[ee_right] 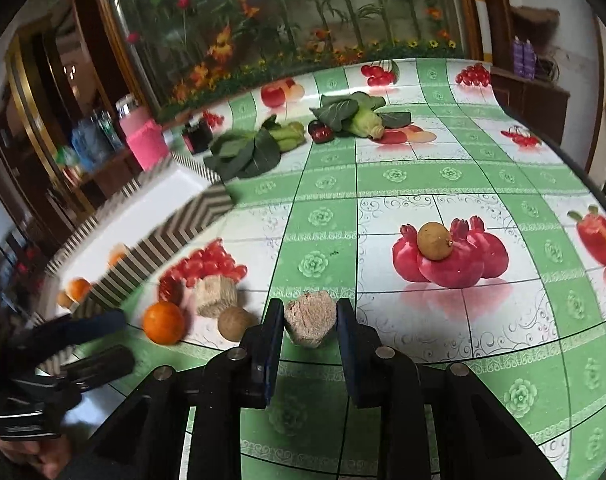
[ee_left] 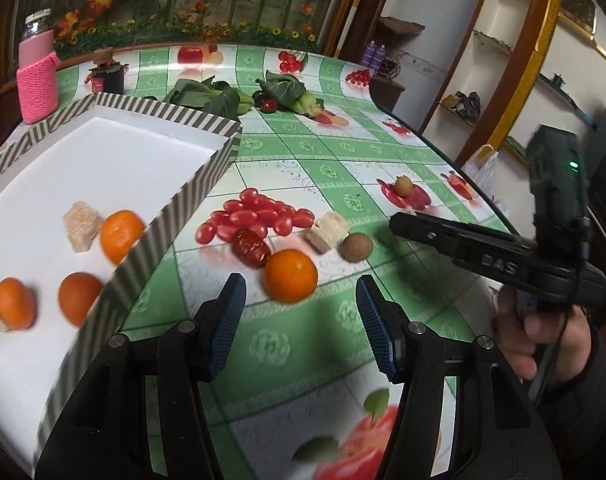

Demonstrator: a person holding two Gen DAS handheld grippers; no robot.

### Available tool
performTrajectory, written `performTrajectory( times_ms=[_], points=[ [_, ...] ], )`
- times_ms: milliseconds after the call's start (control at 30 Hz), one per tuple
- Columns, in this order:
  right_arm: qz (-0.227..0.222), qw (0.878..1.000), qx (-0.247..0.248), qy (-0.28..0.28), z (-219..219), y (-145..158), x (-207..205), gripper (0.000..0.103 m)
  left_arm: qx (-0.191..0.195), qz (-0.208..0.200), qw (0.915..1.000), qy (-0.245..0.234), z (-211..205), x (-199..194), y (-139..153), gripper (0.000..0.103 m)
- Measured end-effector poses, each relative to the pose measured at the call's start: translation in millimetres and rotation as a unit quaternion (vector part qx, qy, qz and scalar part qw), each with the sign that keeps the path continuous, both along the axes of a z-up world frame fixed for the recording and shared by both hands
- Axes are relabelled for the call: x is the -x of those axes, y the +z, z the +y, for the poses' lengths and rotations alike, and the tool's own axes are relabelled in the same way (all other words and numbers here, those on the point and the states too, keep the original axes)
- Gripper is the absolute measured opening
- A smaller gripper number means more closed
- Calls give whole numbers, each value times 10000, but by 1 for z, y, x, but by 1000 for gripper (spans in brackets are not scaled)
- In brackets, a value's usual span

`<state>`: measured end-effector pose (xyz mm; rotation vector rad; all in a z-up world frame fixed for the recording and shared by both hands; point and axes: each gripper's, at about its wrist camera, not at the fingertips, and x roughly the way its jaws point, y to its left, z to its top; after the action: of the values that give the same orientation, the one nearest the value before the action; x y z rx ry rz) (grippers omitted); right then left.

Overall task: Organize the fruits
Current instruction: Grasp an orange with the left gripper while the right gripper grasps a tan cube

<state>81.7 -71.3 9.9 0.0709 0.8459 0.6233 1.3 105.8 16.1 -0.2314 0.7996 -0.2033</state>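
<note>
My left gripper (ee_left: 301, 304) is open and empty, just short of an orange (ee_left: 290, 276) on the table. Beside the orange lie a red date (ee_left: 251, 247), a pile of cherry tomatoes (ee_left: 257, 214), a beige chunk (ee_left: 327, 231) and a brown longan (ee_left: 356, 246). The striped white tray (ee_left: 191, 196) at left holds three oranges (ee_left: 121, 235) and beige chunks (ee_left: 81, 226). My right gripper (ee_right: 310, 318) is shut on a beige chunk (ee_right: 310, 323), held above the table. Another longan (ee_right: 434, 241) lies farther right.
Leafy greens (ee_left: 207, 98) and a corn cob (ee_left: 309, 105) lie at the table's far side with a dark fruit (ee_left: 267, 105). A pink-sleeved bottle (ee_left: 37, 76) and a small dark jar (ee_left: 107, 76) stand behind the tray. The table edge curves at right.
</note>
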Motion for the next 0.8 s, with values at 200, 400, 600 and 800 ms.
performTrajectory(
  times_ms=[200, 400, 600, 800],
  points=[
    [104, 9995, -298, 85, -2, 0, -2, 26, -85, 314, 9994, 136, -8, -18, -8, 55],
    [89, 9990, -395, 164, 0, 1, -2, 26, -70, 382, 9986, 356, -3, -19, -11, 30],
    [141, 9981, -594, 127, -6, 0, -3, 26, 239, 153, 9992, 291, 4, -5, -5, 30],
    [108, 9980, -608, 99, -8, 1, -2, 26, 135, -131, 9995, 260, 2, 8, 4, 30]
  ],
)
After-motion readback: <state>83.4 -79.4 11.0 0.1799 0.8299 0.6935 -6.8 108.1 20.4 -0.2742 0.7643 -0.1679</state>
